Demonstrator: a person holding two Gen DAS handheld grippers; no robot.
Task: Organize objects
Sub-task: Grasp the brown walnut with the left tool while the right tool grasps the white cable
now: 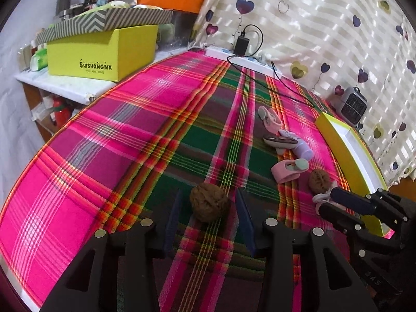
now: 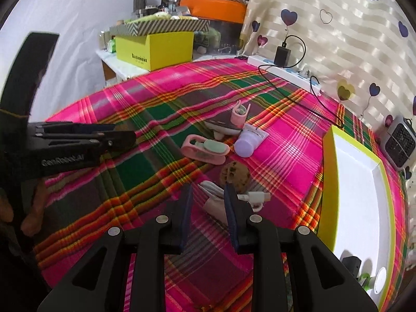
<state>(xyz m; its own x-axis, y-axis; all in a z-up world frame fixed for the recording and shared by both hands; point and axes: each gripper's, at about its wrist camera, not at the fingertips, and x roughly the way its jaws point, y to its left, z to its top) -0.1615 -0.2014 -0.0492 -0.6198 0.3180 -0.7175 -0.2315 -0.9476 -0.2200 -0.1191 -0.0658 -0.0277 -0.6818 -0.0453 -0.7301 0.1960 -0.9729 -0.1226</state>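
Note:
A brown walnut [image 1: 208,202] lies on the plaid cloth between the open fingers of my left gripper [image 1: 209,208]. A second walnut [image 1: 319,181] [image 2: 235,175] lies to the right. My right gripper [image 2: 208,202] [image 1: 338,202] is open around a coiled white cable [image 2: 221,197], just short of that walnut. Beyond lie two pink clips [image 2: 205,150] [image 2: 240,114], a lilac tube [image 2: 248,141] and a dark oval item [image 2: 222,126]. The open yellow-green box [image 2: 329,182] with a white inside stands at the right and holds a few small items at its near end.
A power strip [image 2: 283,71] with a black charger [image 2: 282,54] and its cable lies at the far edge by the curtain. A small grey heater [image 2: 399,141] stands at the right. A cluttered side shelf with a yellow box [image 1: 101,54] is at the far left.

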